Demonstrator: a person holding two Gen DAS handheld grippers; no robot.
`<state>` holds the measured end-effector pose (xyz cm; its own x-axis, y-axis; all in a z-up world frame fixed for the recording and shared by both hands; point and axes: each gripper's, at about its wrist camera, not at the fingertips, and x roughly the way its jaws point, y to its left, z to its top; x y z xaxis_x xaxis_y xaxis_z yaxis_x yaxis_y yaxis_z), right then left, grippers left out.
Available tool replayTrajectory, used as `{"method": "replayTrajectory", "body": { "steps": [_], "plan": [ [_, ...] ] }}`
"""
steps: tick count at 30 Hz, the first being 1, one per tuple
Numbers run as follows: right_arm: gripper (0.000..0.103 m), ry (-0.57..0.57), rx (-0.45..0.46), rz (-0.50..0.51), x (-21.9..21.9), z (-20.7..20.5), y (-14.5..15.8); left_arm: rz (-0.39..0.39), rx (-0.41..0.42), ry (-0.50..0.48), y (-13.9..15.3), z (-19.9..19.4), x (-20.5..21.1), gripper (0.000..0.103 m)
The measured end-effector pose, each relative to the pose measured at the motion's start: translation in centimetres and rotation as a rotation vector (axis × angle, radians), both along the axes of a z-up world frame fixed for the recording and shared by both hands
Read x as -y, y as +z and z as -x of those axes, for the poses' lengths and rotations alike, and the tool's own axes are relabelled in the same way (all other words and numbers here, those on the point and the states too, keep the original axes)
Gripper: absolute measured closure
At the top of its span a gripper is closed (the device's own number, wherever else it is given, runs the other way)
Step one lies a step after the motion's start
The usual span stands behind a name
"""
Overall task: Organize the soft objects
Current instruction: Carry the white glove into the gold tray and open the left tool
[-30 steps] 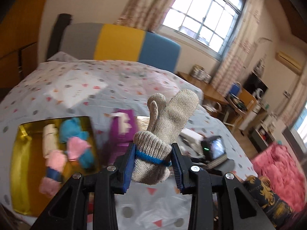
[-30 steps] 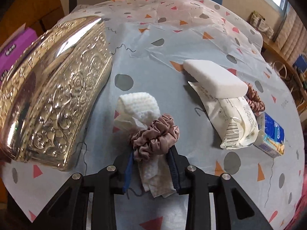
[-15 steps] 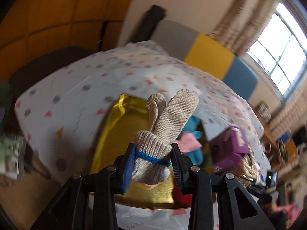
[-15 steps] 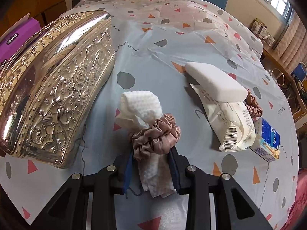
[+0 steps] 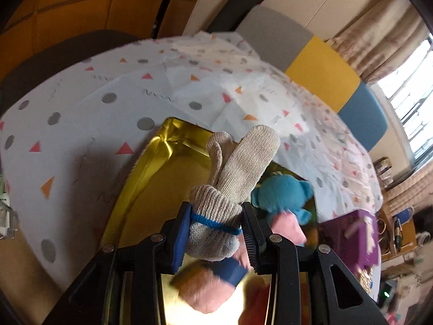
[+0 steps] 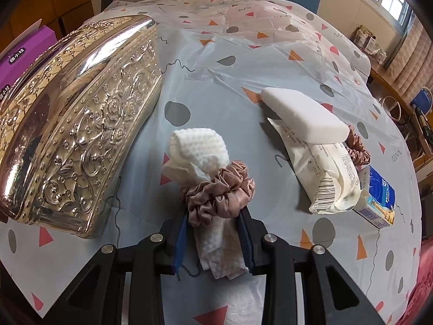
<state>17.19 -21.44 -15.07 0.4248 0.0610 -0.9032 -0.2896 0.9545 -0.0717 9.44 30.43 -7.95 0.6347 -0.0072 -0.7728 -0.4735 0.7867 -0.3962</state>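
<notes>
My left gripper (image 5: 215,228) is shut on a beige knitted mitten (image 5: 238,173) with a blue band, held above the open gold box (image 5: 151,168). In the box lie a blue plush toy (image 5: 281,195) and pink mittens (image 5: 205,289). My right gripper (image 6: 213,239) is shut on a white cloth (image 6: 197,151) wrapped by a brown-pink scrunchie (image 6: 219,192), just above the table.
An embossed silver lid (image 6: 73,119) lies at the left in the right wrist view. A white sponge (image 6: 303,113), a wipes pack (image 6: 324,170), a second scrunchie (image 6: 357,146) and a blue carton (image 6: 379,200) lie at the right. A purple box (image 5: 354,238) stands beside the gold box.
My left gripper has swung left with the mitten and come down closer over the gold box. My right gripper has barely moved and keeps its hold.
</notes>
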Motion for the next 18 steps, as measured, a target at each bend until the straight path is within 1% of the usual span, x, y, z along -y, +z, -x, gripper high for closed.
{"method": "replayTrajectory", "body": {
  "steps": [2,3,4,5,7,8,9,10,11,15,16,17,18],
  "plan": [
    [0.070,0.002,0.001,0.003,-0.1,0.0,0.0,-0.024,-0.037,0.014,-0.9,-1.4,-0.1,0.064],
    [0.070,0.002,0.001,0.003,-0.1,0.0,0.0,-0.036,-0.054,0.004,-1.4,-2.3,-0.1,0.060],
    [0.070,0.001,0.001,0.003,-0.1,0.0,0.0,-0.047,-0.076,-0.006,-2.0,-3.1,-0.1,0.059],
    [0.070,0.000,0.001,0.003,-0.2,0.0,-0.1,-0.056,-0.092,0.007,-2.4,-3.4,-0.1,0.057],
    [0.070,0.001,0.002,0.005,-0.2,0.0,-0.1,-0.088,-0.092,-0.018,-2.6,-3.8,0.3,0.054],
    [0.070,-0.001,0.001,0.004,-0.3,0.0,-0.1,-0.124,-0.093,-0.034,-2.4,-3.8,0.8,0.051],
    [0.070,-0.001,0.001,0.004,-0.3,0.0,-0.1,-0.139,-0.093,-0.031,-2.2,-3.6,0.9,0.047],
    [0.070,-0.001,0.001,0.004,-0.3,0.0,-0.2,-0.148,-0.086,-0.026,-2.0,-3.3,1.0,0.046],
    [0.070,-0.001,0.001,0.004,-0.3,-0.1,-0.2,-0.158,-0.076,-0.026,-1.7,-2.8,1.3,0.046],
    [0.070,-0.001,0.002,0.005,-0.3,-0.1,-0.2,-0.254,-0.061,-0.022,-0.5,-0.4,2.8,0.043],
    [0.070,-0.001,0.002,0.006,-0.3,-0.1,-0.2,-0.266,-0.051,-0.023,-0.2,0.2,3.1,0.041],
    [0.070,-0.002,0.002,0.005,-0.3,-0.1,-0.2,-0.279,-0.037,-0.022,0.2,0.9,3.5,0.037],
    [0.070,-0.003,0.001,0.004,-0.3,-0.1,-0.2,-0.296,-0.021,-0.018,0.6,1.8,4.0,0.034]
  ]
}}
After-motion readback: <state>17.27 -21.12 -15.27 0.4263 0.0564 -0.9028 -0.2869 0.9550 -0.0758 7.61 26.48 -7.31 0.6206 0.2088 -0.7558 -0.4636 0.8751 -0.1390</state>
